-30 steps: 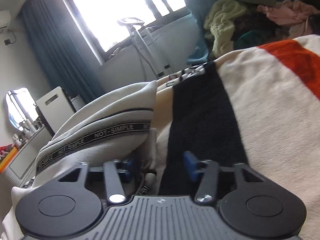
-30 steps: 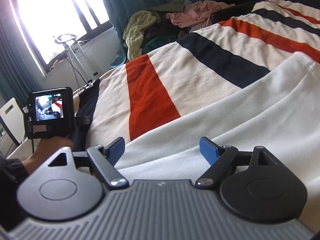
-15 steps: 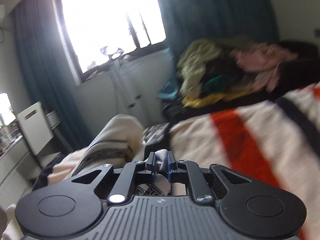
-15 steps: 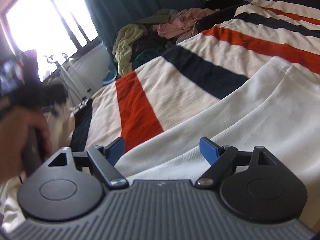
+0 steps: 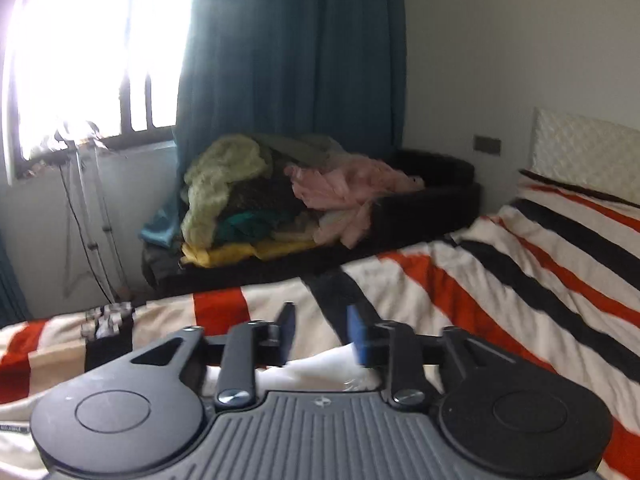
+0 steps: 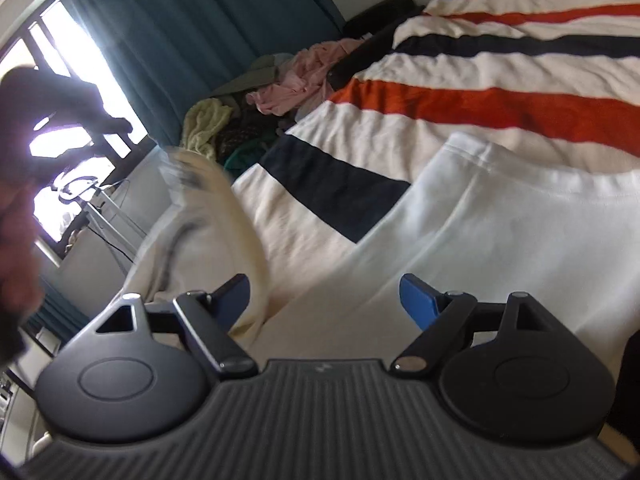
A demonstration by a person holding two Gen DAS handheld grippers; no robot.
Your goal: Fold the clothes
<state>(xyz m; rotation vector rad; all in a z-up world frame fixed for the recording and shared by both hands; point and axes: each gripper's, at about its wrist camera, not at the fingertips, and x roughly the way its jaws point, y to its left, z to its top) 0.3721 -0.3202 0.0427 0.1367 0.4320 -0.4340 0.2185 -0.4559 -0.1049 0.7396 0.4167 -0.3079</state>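
A white garment point(image 6: 500, 232) lies spread on the striped bed cover point(image 6: 480, 104). My right gripper point(image 6: 324, 300) is open, low over the garment's near part, with nothing between its blue pads. In the right wrist view a cream part of the garment point(image 6: 216, 216) is blurred in the air at left, below the hand with the other gripper point(image 6: 48, 120). My left gripper point(image 5: 320, 334) is open, above a white fold of the garment point(image 5: 320, 372) that shows just under its fingers. Nothing is between its pads.
A pile of mixed clothes point(image 5: 280, 200) lies on a dark sofa point(image 5: 424, 196) beyond the bed. A teal curtain point(image 5: 292, 60) hangs beside a bright window point(image 5: 92, 52). A metal stand point(image 5: 88, 208) is under the window. A white headboard point(image 5: 584, 160) is at far right.
My left gripper shut on the garment's edge, lifted it and swung right, and now stands open with the cloth released. My right gripper stayed open and tilted.
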